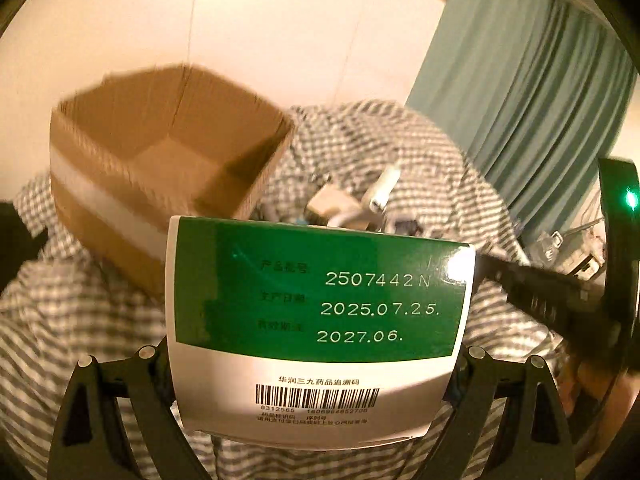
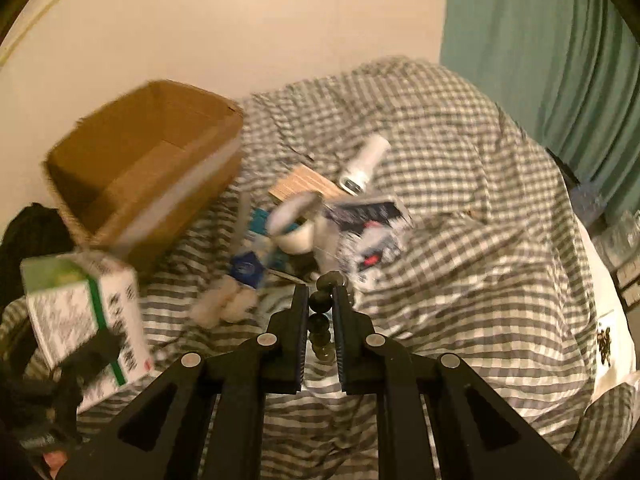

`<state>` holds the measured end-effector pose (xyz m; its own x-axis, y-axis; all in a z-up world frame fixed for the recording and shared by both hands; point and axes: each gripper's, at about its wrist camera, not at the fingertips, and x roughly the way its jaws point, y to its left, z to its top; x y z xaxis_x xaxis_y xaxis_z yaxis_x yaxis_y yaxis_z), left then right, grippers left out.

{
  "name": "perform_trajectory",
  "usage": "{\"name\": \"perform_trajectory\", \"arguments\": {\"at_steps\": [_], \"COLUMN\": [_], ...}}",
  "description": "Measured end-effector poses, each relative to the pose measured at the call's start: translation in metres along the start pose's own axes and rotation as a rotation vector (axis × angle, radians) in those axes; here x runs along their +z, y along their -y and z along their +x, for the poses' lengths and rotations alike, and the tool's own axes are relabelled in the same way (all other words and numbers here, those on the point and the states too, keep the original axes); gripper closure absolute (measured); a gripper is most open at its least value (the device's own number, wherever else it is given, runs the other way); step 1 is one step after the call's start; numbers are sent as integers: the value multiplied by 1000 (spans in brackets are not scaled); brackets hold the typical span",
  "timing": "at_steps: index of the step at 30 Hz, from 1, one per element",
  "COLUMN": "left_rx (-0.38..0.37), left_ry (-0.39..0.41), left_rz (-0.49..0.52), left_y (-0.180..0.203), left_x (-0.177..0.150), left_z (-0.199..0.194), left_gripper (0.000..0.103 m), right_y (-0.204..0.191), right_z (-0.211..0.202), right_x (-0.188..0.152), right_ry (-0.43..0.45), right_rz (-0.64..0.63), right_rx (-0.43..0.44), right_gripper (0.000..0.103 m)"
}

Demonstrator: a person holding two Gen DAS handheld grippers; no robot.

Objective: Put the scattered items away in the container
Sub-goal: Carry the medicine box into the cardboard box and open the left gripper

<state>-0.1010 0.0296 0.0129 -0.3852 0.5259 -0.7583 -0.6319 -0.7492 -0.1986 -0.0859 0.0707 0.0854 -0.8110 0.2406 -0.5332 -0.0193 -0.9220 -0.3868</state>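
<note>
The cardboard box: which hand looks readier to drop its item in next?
Probably the left. Its gripper holds the green medicine box raised just beside the open cardboard box, while the right gripper, clamping dark beads, is farther back.

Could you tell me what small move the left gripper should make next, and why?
Probably carry the medicine box forward and left until it is over the cardboard box, then release. The left gripper already clamps it, and the carton's open top appears empty.
</note>
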Motion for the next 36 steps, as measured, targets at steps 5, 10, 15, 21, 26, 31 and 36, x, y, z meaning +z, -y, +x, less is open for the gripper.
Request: {"name": "perform_trajectory", "arguments": {"at_steps": [5, 10, 15, 21, 26, 31, 36], "left_rx": [25, 64, 147, 172, 159, 141, 140], "left_ry": [76, 124, 139, 97, 73, 66, 45], "left_rz": [82, 141, 145, 113, 103, 117, 159], "left_y": [-9, -34, -73, -117, -142, -157, -152], "left_x": [53, 103, 144, 164, 172, 176, 177], "left_z": [-27, -41, -32, 10, 44, 61, 71], "left_gripper": [9, 9, 9, 9, 8, 7, 2], "right_y": [-36, -84, -132, -169, -187, -191, -187], "right_z": [-34, -62, -74, -49, 7, 55, 78], "right_x": [10, 32, 65, 96, 114, 121, 122], "right_ry": [36, 71, 107, 95, 27, -37, -57], "right_rz": [-43, -109, -154, -177, -170, -167, -142], "right_rx": [48, 89, 118, 156, 184, 190, 211], "right_gripper": [92, 92, 92, 92, 92, 92, 73]}}
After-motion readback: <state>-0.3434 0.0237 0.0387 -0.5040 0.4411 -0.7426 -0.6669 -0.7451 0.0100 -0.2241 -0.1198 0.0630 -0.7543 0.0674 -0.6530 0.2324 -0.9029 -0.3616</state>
